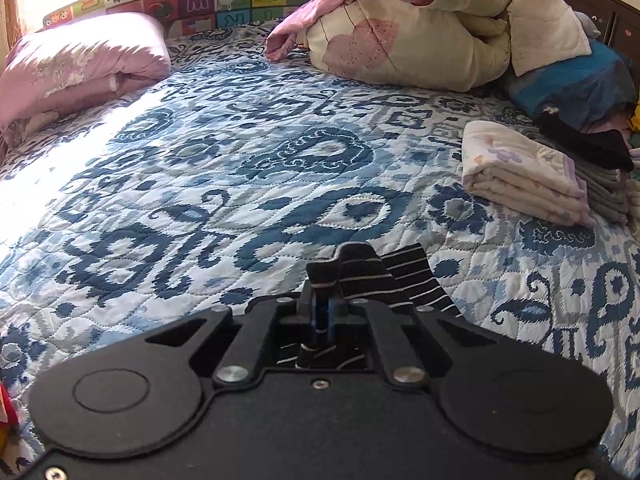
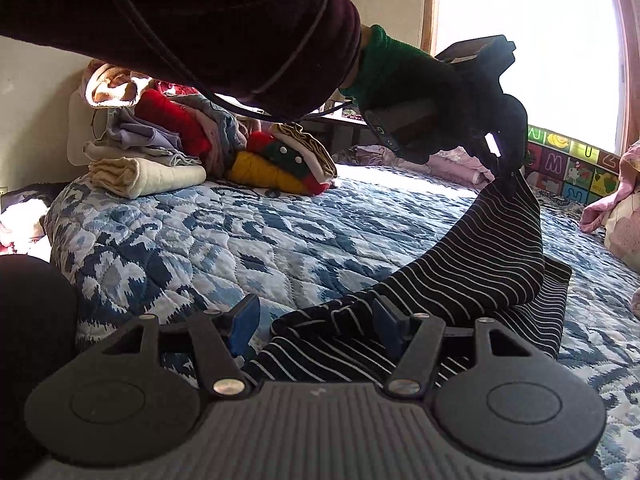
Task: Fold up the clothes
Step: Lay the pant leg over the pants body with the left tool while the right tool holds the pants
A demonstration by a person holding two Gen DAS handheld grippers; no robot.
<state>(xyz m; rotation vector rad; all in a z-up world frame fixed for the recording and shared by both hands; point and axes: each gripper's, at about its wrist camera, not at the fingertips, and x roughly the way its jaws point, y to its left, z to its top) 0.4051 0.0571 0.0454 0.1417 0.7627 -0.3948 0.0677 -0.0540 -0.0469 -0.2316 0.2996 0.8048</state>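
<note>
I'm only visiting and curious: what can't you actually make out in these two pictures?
- Left wrist view: most of the striped garment is hidden behind the left claw, which is shut on it.
- Right wrist view: the window is washed out by glare; nothing outside shows.
- Right wrist view: the garment's near end is covered by the open right claw.

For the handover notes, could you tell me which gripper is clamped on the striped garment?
The left gripper: shut on the black striped garment; the right gripper stands open.
</note>
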